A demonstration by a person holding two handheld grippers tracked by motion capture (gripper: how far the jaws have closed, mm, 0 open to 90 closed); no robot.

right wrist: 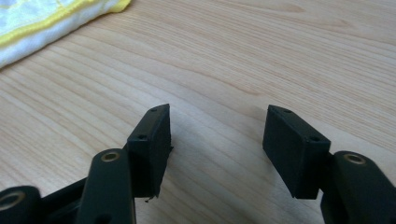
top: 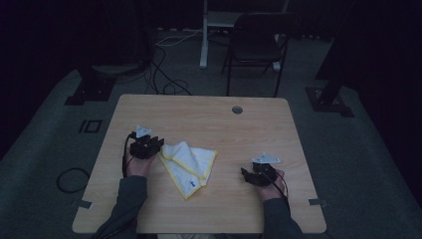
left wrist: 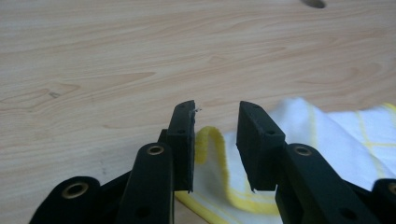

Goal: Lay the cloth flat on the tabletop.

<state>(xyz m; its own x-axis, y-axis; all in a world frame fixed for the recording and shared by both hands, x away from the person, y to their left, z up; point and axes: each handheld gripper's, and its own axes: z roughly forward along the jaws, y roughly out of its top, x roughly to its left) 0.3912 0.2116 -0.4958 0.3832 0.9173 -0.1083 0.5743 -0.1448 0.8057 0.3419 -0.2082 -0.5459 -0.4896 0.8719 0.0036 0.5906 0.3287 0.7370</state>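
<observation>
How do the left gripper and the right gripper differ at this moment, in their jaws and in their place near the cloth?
The left gripper has a narrower gap between its jaws; the right gripper has a wider one. The left gripper is at the edge of the white cloth with yellow border, which lies under its open jaws; the right gripper is apart from the cloth, over bare table. Both are open and hold nothing.
</observation>
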